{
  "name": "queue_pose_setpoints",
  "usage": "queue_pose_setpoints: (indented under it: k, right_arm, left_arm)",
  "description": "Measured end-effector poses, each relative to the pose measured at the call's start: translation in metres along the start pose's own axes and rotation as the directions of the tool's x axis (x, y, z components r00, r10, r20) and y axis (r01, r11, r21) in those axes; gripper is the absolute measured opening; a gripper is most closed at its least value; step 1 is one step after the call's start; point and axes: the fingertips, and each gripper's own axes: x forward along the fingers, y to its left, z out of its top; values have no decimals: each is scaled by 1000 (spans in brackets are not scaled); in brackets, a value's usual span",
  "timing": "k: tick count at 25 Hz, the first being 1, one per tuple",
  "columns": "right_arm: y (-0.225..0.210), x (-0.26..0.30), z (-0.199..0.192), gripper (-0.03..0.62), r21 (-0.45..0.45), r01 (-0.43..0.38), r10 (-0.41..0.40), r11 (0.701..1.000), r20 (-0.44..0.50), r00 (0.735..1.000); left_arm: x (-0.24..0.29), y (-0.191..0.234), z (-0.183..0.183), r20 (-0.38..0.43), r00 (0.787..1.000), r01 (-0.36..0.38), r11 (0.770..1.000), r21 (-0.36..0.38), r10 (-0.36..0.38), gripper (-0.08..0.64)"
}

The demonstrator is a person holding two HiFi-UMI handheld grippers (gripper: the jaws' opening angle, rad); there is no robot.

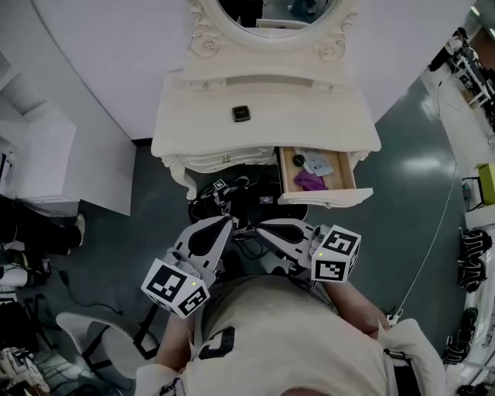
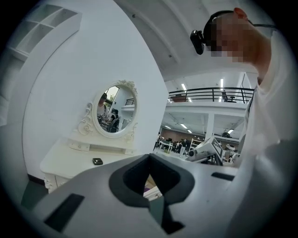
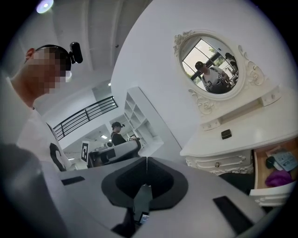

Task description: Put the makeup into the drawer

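I count two grippers, both held close to the person's chest on the near side of the furniture. The left gripper [image 2: 149, 157] has its jaws together with nothing between them. The right gripper [image 3: 147, 160] is likewise closed and empty; in each gripper view the tips meet.

One white vanity table [image 1: 193, 124] stands against the far wall, with one oval mirror [image 1: 271, 11] above it. One black compact [image 1: 240, 113] lies on the tabletop a little left of centre, on its own, and not in any drawer.

I see two drawers: the left drawer [image 1: 220, 159] is closed and the right drawer [image 1: 325, 198] is pulled out toward me. Three things lie inside the open one: a purple item [image 1: 311, 182] on the near side, a dark round piece [image 1: 298, 160] at far left, and a pale grey-blue piece [image 1: 318, 163] just beside it.

Only the head view takes in both grippers, the whole tabletop and both drawers at once. The right gripper view shows the open drawer and its contents at its right edge. The left gripper view gives only a sliver of that drawer through the gap below its tips, though it shows the compact and the mirror clearly, and the other gripper off to its right
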Motion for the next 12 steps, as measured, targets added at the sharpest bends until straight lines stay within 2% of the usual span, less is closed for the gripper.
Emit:
queue_pose_setpoints:
  k: [7, 12]
  right_arm:
    - [-10, 43, 5, 29, 25, 71, -71, 997, -7, 997]
    - [-16, 63, 7, 29, 36, 84, -83, 996, -19, 996]
  left_arm:
    - [-12, 47, 6, -11, 999, 51, 998, -31, -51, 58]
    - [-9, 67, 9, -24, 997, 76, 997, -29, -77, 58]
